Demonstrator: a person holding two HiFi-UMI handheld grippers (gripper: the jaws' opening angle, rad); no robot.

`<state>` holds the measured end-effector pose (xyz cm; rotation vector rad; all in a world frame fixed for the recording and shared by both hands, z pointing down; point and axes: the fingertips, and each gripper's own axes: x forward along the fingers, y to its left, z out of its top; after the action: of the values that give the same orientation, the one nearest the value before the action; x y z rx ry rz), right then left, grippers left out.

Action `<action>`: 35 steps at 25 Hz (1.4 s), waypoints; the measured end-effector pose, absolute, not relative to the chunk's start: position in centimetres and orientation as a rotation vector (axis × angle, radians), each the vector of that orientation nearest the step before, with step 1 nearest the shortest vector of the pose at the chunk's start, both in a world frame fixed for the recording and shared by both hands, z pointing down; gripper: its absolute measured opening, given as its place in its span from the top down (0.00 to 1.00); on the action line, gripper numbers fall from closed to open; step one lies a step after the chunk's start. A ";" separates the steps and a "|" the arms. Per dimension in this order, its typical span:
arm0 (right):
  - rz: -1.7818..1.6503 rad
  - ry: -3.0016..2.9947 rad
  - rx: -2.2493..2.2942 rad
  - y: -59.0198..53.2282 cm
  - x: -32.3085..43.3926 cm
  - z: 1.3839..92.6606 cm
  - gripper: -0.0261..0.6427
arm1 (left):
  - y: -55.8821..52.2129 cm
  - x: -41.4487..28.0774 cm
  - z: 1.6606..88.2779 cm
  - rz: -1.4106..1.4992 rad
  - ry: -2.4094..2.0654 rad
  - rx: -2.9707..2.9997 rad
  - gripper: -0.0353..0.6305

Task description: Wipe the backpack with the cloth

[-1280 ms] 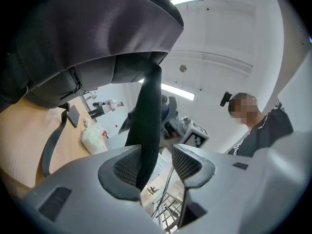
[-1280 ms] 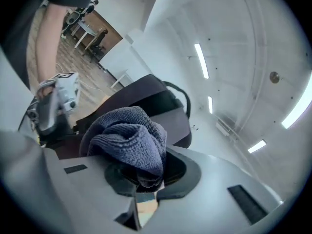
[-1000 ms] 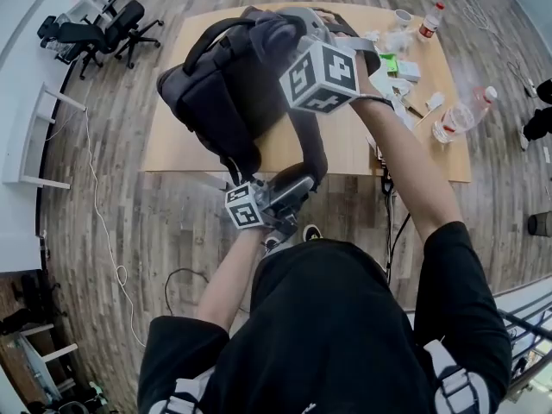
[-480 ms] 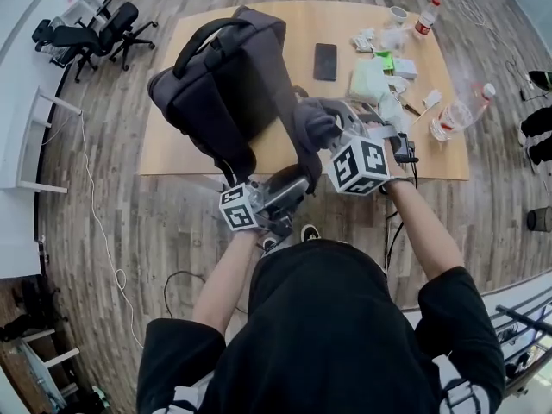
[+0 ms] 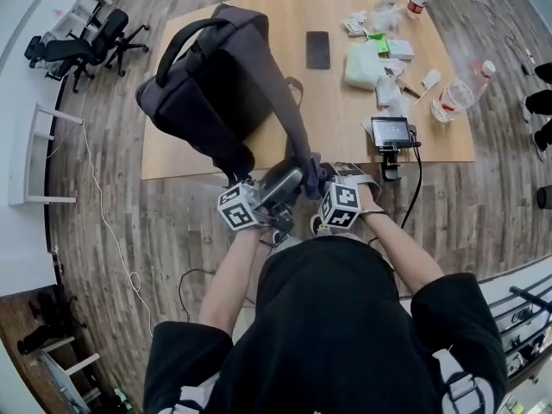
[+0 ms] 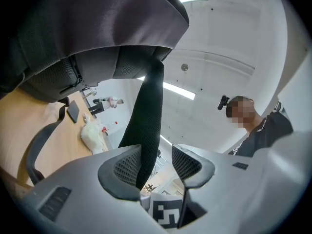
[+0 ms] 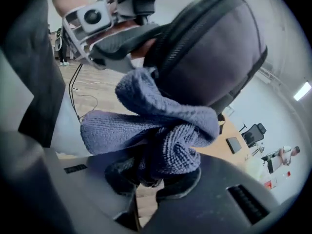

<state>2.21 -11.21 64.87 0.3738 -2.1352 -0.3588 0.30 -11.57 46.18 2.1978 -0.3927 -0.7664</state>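
Head view: the backpack (image 5: 216, 84) sits on the table's (image 5: 345, 136) 10 o'clock side, its strap (image 5: 289, 128) trailing toward 6 o'clock over the near edge

Left gripper view: the left gripper's (image 6: 156, 165) jaws stand narrowly apart with the strap between, touching one pad

Right gripper view: the right gripper (image 7: 153, 177) clamps the cloth (image 7: 161, 126), with the backpack at 1 o'clock
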 end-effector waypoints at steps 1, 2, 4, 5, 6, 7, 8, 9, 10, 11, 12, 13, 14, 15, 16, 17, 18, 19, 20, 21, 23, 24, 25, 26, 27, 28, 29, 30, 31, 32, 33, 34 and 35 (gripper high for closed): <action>-0.364 -2.134 0.383 -10.8 1.9 65.0 0.89 | -11.5 0.3 46.2 -0.762 -0.394 2.200 0.63; -0.357 -2.143 0.420 -10.9 1.9 64.6 0.89 | -11.4 0.4 46.2 -0.757 -0.392 2.204 0.63; -0.308 -2.184 0.526 -11.8 2.3 62.6 0.89 | -11.2 0.5 46.2 -0.746 -0.382 2.212 0.63; -0.293 -2.207 0.571 -12.4 2.6 61.3 0.89 | -11.1 0.6 46.2 -0.736 -0.378 2.218 0.64; -0.295 -2.223 0.605 -12.9 2.8 59.8 0.89 | -11.0 0.8 46.3 -0.723 -0.375 2.227 0.64; -0.313 -2.233 0.632 -13.3 3.0 58.4 0.89 | -10.9 0.9 46.4 -0.716 -0.374 2.233 0.64; -0.339 -2.237 0.653 -13.7 3.1 57.1 0.89 | -10.8 0.9 46.4 -0.720 -0.373 2.235 0.64; -0.367 -2.235 0.676 -14.1 3.2 55.8 0.89 | -10.8 0.8 46.3 -0.737 -0.372 2.232 0.65; -0.393 -2.228 0.704 -14.7 3.4 54.6 0.89 | -10.9 0.6 46.1 -0.763 -0.370 2.226 0.65; -0.417 -2.217 0.735 -15.3 3.8 53.4 0.89 | -11.0 0.4 45.8 -0.789 -0.369 2.222 0.66; -0.437 -2.204 0.768 -15.9 4.2 52.4 0.89 | -11.2 0.2 45.5 -0.806 -0.371 2.223 0.66; -0.455 -2.192 0.794 -16.4 4.6 51.5 0.89 | -11.5 0.0 45.3 -0.810 -0.381 2.233 0.66; -0.471 -2.181 0.809 -16.7 4.9 50.9 0.89 | -11.8 -0.3 45.1 -0.803 -0.404 2.250 0.66; -0.488 -2.168 0.813 -16.9 5.1 50.6 0.89 | -12.3 -0.8 45.0 -0.793 -0.442 2.269 0.66; -0.508 -2.153 0.811 -17.0 5.3 50.3 0.89 | -12.8 -1.5 45.0 -0.782 -0.496 2.287 0.66; -0.530 -2.135 0.813 -17.0 5.5 50.1 0.89 | -13.4 -2.2 44.9 -0.771 -0.559 2.303 0.66; -0.551 -2.120 0.820 -17.1 5.7 49.7 0.89 | -13.9 -2.8 44.9 -0.758 -0.621 2.319 0.66; -0.565 -2.117 0.830 -17.3 5.8 49.2 0.89 | -14.3 -3.2 44.9 -0.744 -0.665 2.331 0.66; -0.569 -2.128 0.839 -17.4 5.6 48.6 0.89 | -14.6 -3.4 44.9 -0.730 -0.686 2.340 0.66; -0.568 -2.148 0.844 -17.6 5.3 48.1 0.89 | -14.7 -3.3 45.0 -0.718 -0.690 2.343 0.66; -0.578 -2.173 0.838 -18.4 4.1 47.2 0.89 | -14.7 -3.1 45.3 -0.716 -0.689 2.334 0.66; -0.601 -2.173 0.831 -19.0 3.5 46.6 0.89 | -14.7 -3.1 45.4 -0.728 -0.694 2.323 0.66; -0.636 -2.172 0.830 -19.7 2.8 45.7 0.89 | -14.6 -3.3 45.5 -0.742 -0.705 2.312 0.66; -0.672 -2.178 0.844 -20.4 2.3 44.3 0.89 | -14.5 -3.6 45.6 -0.752 -0.721 2.302 0.66; -0.705 -2.197 0.873 -21.4 1.8 42.3 0.89 | -14.3 -3.9 45.7 -0.756 -0.734 2.293 0.66; -0.734 -2.228 0.915 -22.4 1.4 40.0 0.89 | -14.1 -4.2 45.9 -0.753 -0.740 2.289 0.66; -0.763 -2.266 0.958 -23.6 0.9 37.3 0.89 | -13.8 -4.3 46.1 -0.742 -0.739 2.291 0.66; -0.803 -2.302 0.995 -24.8 0.1 34.5 0.89 | -13.5 -4.4 46.2 -0.723 -0.734 2.298 0.66; -0.860 -2.327 1.023 -26.0 -0.8 31.5 0.89 | -13.2 -4.3 46.4 -0.701 -0.729 2.309 0.66; -0.935 -2.337 1.040 -27.1 -2.0 28.7 0.89 | -12.9 -4.2 46.5 -0.683 -0.724 2.317 0.66; -1.016 -2.330 1.045 -28.2 -3.3 26.4 0.89 | -12.7 -4.0 46.6 -0.670 -0.721 2.322 0.66; -1.080 -2.313 1.038 -29.2 -4.6 24.8 0.89 | -12.5 -3.9 46.8 -0.664 -0.720 2.322 0.66; -1.114 -2.291 1.022 -30.2 -5.7 24.3 0.89 | -12.4 -3.8 46.9 -0.663 -0.723 2.317 0.66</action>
<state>-5.72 -30.20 24.26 1.0222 -2.2907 -1.1136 -3.84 -12.39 46.90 2.3175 -0.7230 -0.6627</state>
